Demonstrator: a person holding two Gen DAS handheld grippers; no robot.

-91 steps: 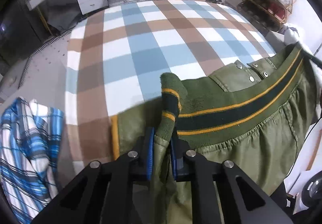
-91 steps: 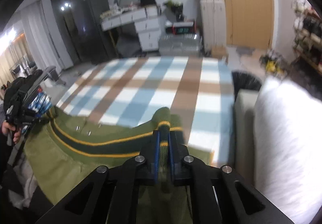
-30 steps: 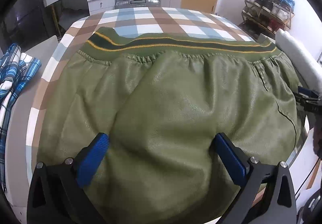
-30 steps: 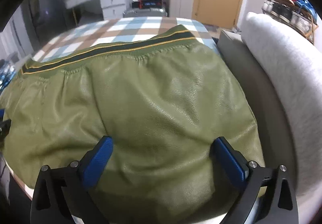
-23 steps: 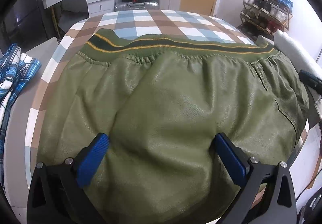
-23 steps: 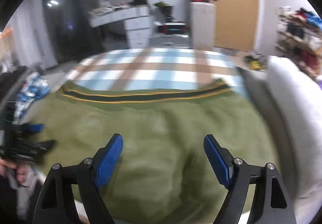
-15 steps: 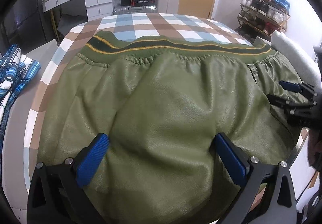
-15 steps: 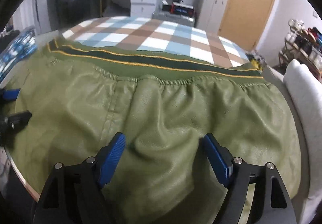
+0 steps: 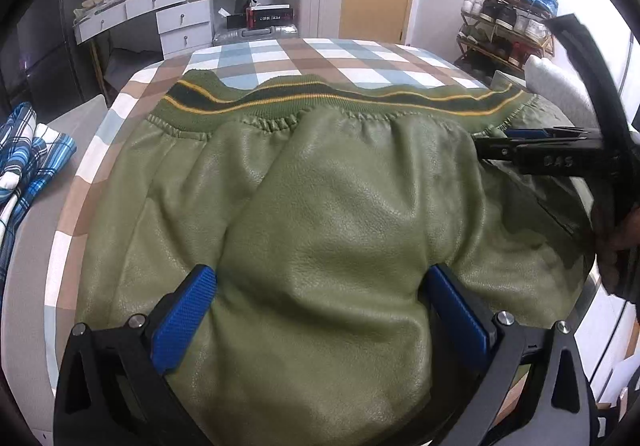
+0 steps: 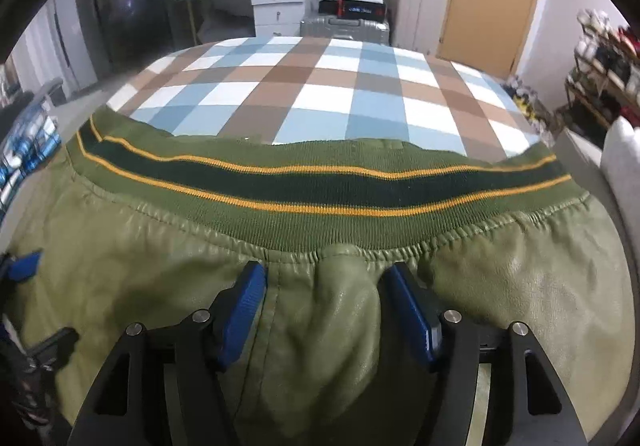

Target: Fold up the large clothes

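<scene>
An olive green leather-look jacket (image 9: 320, 205) lies spread back-up on the checked table (image 9: 320, 53), its ribbed hem (image 9: 320, 97) with dark and yellow stripes at the far side. My left gripper (image 9: 320, 302) is open, its blue pads resting on the jacket near the front edge. My right gripper (image 10: 324, 298) is open over the jacket (image 10: 160, 266), just short of the ribbed hem (image 10: 320, 185). The right gripper also shows in the left wrist view (image 9: 504, 141), low over the jacket's right side. The left gripper's blue pad shows at the left edge of the right wrist view (image 10: 24, 264).
A blue plaid shirt (image 9: 24, 157) lies on a grey surface to the left. A white cushion (image 9: 560, 85) sits at the right. Beyond the checked table (image 10: 320, 85) stand drawers (image 9: 180, 21), a suitcase (image 10: 344, 25), a shoe rack (image 9: 508, 17) and a door.
Three seconds ago both grippers were shut on the hem, holding it up. The jacket now lies flat and both are open. The right gripper has since moved forward and left toward the hem.
</scene>
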